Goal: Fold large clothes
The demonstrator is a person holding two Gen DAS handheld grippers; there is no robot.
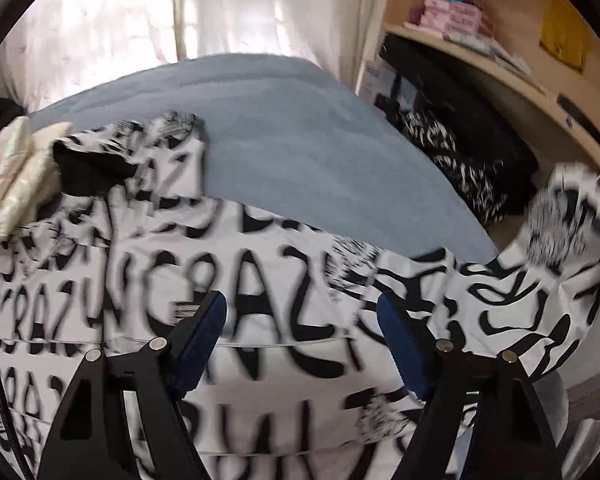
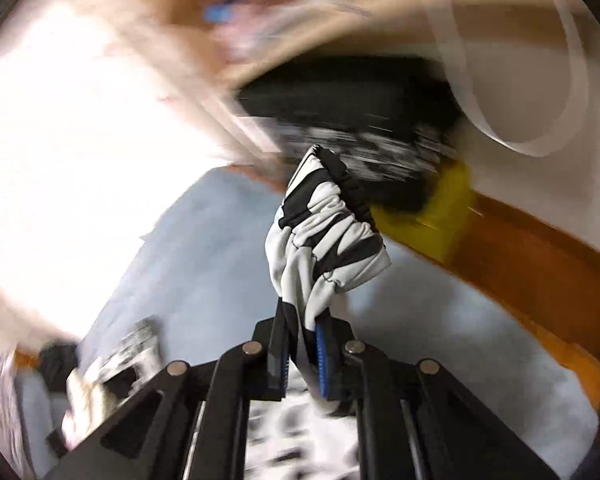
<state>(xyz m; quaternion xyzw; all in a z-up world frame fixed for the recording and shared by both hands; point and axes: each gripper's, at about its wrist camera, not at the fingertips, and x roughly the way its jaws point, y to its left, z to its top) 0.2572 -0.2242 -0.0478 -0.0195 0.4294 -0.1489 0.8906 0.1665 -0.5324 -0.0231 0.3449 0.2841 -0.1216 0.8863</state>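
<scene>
We find the white, black-lettered quilted jacket [image 1: 236, 320] spread unfolded across the near grey-blue bed [image 1: 300, 140]. Our right gripper [image 2: 302, 344] pinches its elastic cuff [image 2: 332, 216] aloft; our left gripper [image 1: 300, 340] hangs spread. Folding is barely begun.

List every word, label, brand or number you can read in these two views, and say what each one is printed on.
"CRAZY", in big black letters, blurred but legible, repeated in rows across the black-and-white printed garment spread on the bed.
Other lettering on the garment: too blurred to read.
Pink boxes on the shelf: print too small to read.
Right wrist view: no readable text; the sleeve cuff pinched in the right gripper shows only black strokes.
</scene>
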